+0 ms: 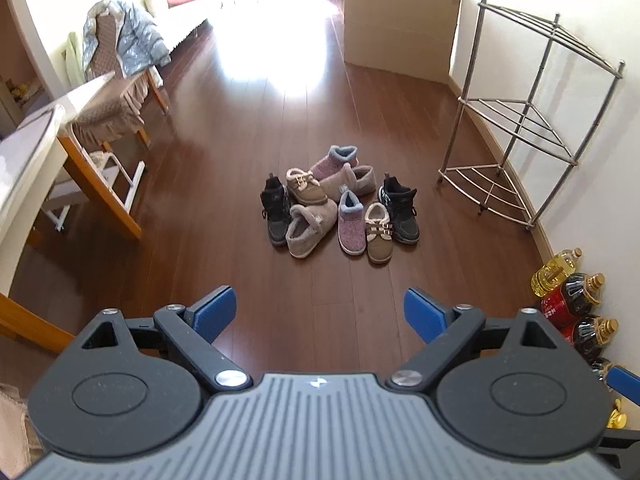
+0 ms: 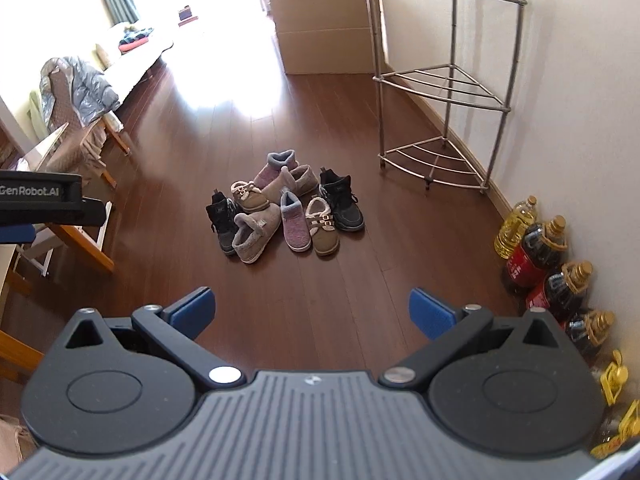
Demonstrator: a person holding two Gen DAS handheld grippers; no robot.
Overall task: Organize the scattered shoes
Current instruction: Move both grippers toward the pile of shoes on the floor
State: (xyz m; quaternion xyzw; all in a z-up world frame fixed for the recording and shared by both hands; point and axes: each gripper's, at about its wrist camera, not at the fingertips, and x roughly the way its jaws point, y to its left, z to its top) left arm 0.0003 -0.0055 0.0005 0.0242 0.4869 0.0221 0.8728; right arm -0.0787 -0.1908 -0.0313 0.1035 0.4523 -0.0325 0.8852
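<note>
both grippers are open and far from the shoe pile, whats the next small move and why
Probably bring the right gripper forward and down toward the brown strap shoe at the near edge of the pile. It lies on the floor with nothing on top, both grippers are empty, and the metal corner rack stands bare on that side.

Left tool [image 1: 319, 312], right tool [image 2: 312, 312]: black linkage arms, blue pads, silver screws, grey ribbed housing.

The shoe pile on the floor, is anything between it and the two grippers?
Nothing visible. Only bare wooden floor lies between the open left gripper and the shoe pile; the same goes for the open right gripper.
</note>
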